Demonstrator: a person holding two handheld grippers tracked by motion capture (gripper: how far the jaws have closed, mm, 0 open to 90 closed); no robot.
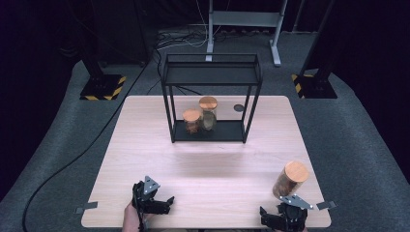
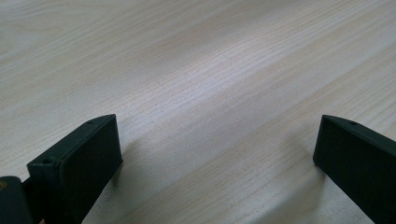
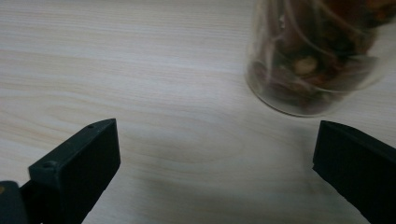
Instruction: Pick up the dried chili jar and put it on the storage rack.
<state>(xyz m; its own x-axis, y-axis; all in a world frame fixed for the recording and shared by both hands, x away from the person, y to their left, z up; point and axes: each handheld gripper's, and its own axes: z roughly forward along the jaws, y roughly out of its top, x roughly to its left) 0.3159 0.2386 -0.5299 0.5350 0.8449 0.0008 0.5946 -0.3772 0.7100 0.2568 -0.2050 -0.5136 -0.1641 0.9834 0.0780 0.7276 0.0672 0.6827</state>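
Right gripper: the black two-jaw right gripper point(image 3: 217, 163) sits at the near edge of the table, jaws spread wide and gripping nothing, just short of the loose jar.
Left gripper: the black two-jaw left gripper point(image 2: 212, 158) rests well to the left of that jar, also near the table edge, jaws spread apart over bare wood.
Loose jar: a clear glass cylindrical jar with a round wooden lid and brown contents point(image 1: 289, 179) stands on the pale wooden table point(image 1: 212, 164), just beyond the right gripper and slightly off its centre line in the right gripper view point(image 3: 313, 56).
Jar axis: its long axis runs vertically, lid up, base on the wood; the lean in the high view looks like camera angle, though I cannot be sure.
Shelf: a black metal 2-tier wire shelf point(image 1: 211, 79) stands far beyond the loose jar, toward the table's back edge.
Stored jars: 2 similar wooden-lidded glass jars point(image 1: 201, 118) already stand on its lower tier.
Progress: by my reading, 2 jars are placed and 1 is left; the grasp, carry and placing on the shelf are not yet begun.
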